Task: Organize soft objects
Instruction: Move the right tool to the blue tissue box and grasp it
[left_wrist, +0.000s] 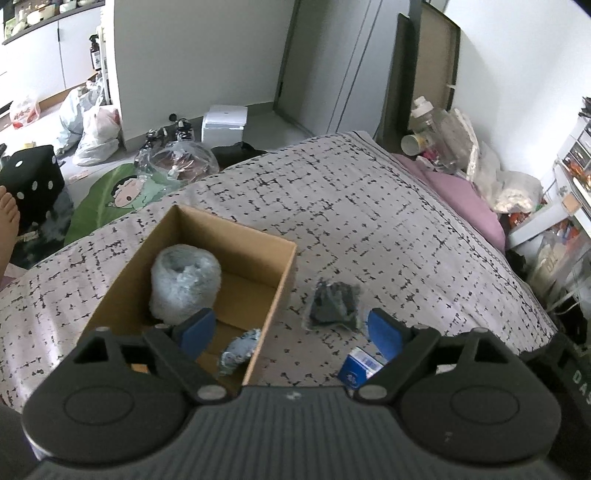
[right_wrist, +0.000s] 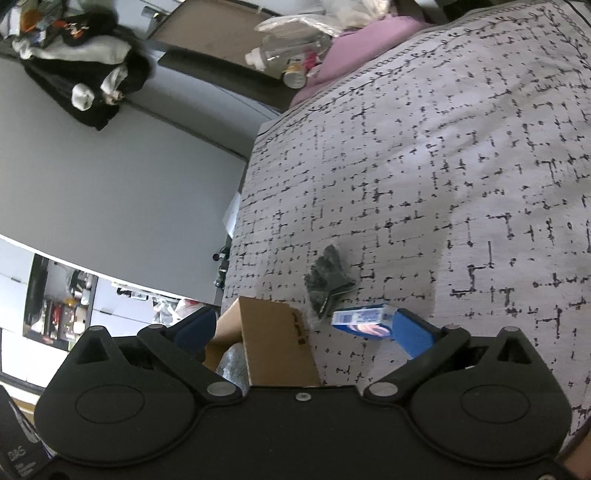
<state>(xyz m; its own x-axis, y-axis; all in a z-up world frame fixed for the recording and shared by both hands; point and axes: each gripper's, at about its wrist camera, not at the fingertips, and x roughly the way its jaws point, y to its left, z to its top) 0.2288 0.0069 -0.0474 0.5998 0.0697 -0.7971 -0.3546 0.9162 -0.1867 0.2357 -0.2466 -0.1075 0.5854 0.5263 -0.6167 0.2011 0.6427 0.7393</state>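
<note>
Soft items first. In the left wrist view a cardboard box (left_wrist: 207, 273) sits open on the patterned bedspread (left_wrist: 369, 206), at approx 9 o'clock from frame centre. Inside it: a roll of pale bubble wrap (left_wrist: 184, 282) standing on end vs the far-left wall, and a small crumpled blue-grey cloth (left_wrist: 238, 350) lying at the box's near-right corner, at 5 o'clock from the roll. Outside the box, just off its right wall at 3 o'clock, a dark grey soft item in a clear plastic bag (left_wrist: 334, 304) lies flat on the bedspread. At 6 o'clock from the bag, a small blue-and-white carton (left_wrist: 360, 367), partly hidden behind the gripper's right finger.

Left gripper (left_wrist: 291, 328): jaws spread wide, blue pads (left_wrist: 384, 332) apart, nothing between them; it hangs over the box's near-right corner and touches nothing.

Right gripper (right_wrist: 306, 332): jaws spread to the full, empty. In its view the box (right_wrist: 277, 343) shows edge-on at 6 o'clock w/ a bit of bubble wrap (right_wrist: 231, 369) inside, the bagged dark item (right_wrist: 327, 282) just beyond it at 12 o'clock, and the carton (right_wrist: 364, 321) lying right beside the right-hand pad; can't tell if pad and carton touch.
</note>
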